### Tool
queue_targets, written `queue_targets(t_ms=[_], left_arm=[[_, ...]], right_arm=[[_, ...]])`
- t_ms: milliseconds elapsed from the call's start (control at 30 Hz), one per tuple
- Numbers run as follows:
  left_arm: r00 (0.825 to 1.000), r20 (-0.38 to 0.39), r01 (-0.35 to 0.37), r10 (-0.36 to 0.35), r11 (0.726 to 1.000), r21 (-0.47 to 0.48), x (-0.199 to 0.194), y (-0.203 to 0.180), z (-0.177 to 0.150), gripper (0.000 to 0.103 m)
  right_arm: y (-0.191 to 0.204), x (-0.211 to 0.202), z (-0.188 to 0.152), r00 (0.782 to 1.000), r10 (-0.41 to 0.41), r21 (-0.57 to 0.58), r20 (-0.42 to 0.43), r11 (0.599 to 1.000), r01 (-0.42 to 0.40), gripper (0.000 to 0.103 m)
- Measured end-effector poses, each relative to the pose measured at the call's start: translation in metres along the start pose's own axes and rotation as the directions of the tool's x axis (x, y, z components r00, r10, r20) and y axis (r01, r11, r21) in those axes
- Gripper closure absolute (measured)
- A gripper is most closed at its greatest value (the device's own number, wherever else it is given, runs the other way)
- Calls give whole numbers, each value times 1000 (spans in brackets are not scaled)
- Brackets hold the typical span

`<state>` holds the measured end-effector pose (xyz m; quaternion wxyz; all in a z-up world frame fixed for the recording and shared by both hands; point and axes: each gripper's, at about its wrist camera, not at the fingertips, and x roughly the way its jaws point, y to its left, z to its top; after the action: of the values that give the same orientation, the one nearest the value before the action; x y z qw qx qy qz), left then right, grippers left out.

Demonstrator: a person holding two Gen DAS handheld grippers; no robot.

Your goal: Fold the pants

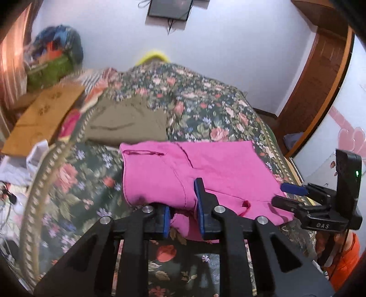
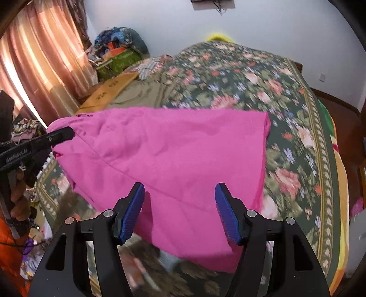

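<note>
Bed (image 1: 217,107) under a dark floral cover fills both views. Beyond the left gripper (image 1: 184,212), past the pink cloth: a folded olive garment (image 1: 128,123) lying flat on the cover. To its left a brown cardboard piece (image 1: 43,118), and further back a green basket (image 1: 48,70) heaped with mixed items. Curtain (image 2: 39,59) hangs far left of the right gripper (image 2: 179,210). Wall-mounted dark screen (image 1: 169,9) above the bed head. Nothing lies between either pair of fingers and the cloth.

Pink pants (image 2: 164,155): bright magenta, lifted off the bed at the near edge, doubled over, far edge straight and level across the bed. Seams and a pocket slit show in the left wrist view; soft wrinkles only.

Left gripper: fingers clenched on a bunched fold of the pink pants, cloth pinched between the blue pads (image 1: 200,205). Right gripper: fingers spread wide and released, pink cloth lying beyond and between the pads (image 2: 133,210), not pinched. Its fingertip shows at the right of the left view, at the cloth's corner.
</note>
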<state>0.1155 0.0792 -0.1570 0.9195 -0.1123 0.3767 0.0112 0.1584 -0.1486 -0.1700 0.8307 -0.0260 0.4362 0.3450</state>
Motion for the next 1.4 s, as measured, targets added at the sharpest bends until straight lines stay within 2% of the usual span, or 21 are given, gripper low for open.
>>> queue_targets(t_ms=[167,300,533,633,767,967,1067,1200,1400], left_arm=[[999,43,-34,32,999,40,-17,-2,1,85],[997,65,-38,35,998,42,-25,-1,4,86],[996,85,3,-10,996,85,-32,-19,10,87],[995,96,22,-34,992,128,-32,-37,14,87],[992,91,73,-90,982,174,-29,-59,19,87],[992,81,75,-100,961,265,-23,-87,18,87],[992,72,78,-103,955,288,-21,-94,16,87],[992,64,85,-109,951,298,-19,-99,17,87],[990,44,114,-136,939,323,-11,-116,23,87]], right_arm=[[27,10,20,999,45,-47,26,998,-44,43],[47,26,23,997,77,-94,-14,993,-78,43],[60,45,4,986,125,-113,-109,984,-137,42],[65,42,1,987,113,-140,-112,982,-129,41],[65,40,-3,981,160,-117,-112,978,-173,40],[57,33,-5,977,188,-88,-101,976,-197,42],[46,20,-9,980,182,-55,-75,981,-187,43],[21,-2,-17,993,117,-13,-23,993,-117,42],[2,0,-32,997,67,13,-40,998,-67,42]])
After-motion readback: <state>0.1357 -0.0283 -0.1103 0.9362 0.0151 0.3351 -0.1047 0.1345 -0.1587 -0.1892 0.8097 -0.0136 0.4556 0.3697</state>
